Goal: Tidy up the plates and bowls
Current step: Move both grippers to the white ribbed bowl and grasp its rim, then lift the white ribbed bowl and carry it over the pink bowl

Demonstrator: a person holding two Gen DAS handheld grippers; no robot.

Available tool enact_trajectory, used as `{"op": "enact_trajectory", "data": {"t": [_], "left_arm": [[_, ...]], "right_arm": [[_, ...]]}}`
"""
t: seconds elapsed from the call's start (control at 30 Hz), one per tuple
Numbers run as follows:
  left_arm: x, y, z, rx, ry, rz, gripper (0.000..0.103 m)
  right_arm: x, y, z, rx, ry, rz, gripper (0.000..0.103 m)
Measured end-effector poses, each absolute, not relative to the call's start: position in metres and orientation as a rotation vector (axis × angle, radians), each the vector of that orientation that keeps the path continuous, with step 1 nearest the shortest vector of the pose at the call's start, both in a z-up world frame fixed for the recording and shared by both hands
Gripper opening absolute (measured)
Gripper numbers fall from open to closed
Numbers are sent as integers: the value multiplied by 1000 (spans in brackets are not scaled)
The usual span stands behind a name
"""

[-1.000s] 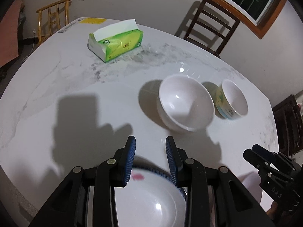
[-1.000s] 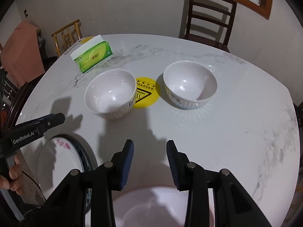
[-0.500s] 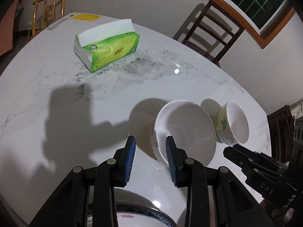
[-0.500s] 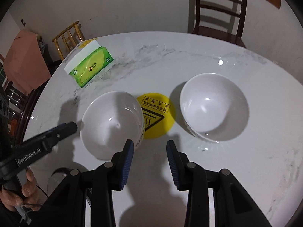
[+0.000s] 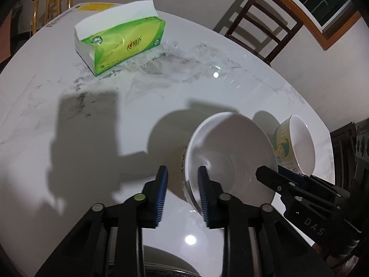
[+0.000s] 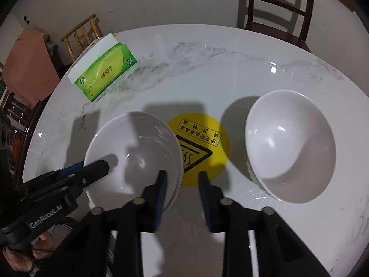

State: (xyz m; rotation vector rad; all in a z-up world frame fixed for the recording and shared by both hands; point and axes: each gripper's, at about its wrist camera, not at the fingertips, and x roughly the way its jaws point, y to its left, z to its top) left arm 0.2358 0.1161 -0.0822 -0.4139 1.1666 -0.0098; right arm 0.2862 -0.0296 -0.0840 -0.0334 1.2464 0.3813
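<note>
Two white bowls stand on the marble table. The near bowl (image 5: 228, 154) (image 6: 133, 159) sits between both grippers. My left gripper (image 5: 182, 191) is open, its jaws straddling this bowl's left rim, one finger outside and one inside. My right gripper (image 6: 182, 191) is open, straddling the same bowl's right rim; it also shows in the left wrist view (image 5: 286, 182). The left gripper also shows in the right wrist view (image 6: 92, 168). The second bowl (image 6: 290, 147) (image 5: 297, 143), with a printed outside, stands to the right. A plate's rim (image 5: 170, 270) shows at the bottom edge.
A green tissue box (image 5: 120, 43) (image 6: 103, 71) lies at the far left of the table (image 5: 69, 115). A yellow round warning sticker (image 6: 200, 147) lies between the bowls. A dark wooden chair (image 5: 260, 23) stands behind the table, a bamboo chair (image 6: 80, 34) at the far left.
Both grippers have moved forward and down to the near bowl, from above the plates to straddling its opposite rims. The plates have slid out of view below.
</note>
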Motion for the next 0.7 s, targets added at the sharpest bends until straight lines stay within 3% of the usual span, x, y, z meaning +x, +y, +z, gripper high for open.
{"op": "enact_trajectory", "data": {"t": [0.1, 0.7], "left_arm": [[237, 113, -85, -410, 1172, -25, 13], [220, 75, -51, -341, 1143, -64, 12]], "right_arm": [[285, -29, -83, -23, 1243, 395, 13], [256, -62, -52, 3, 1201, 345, 12]]}}
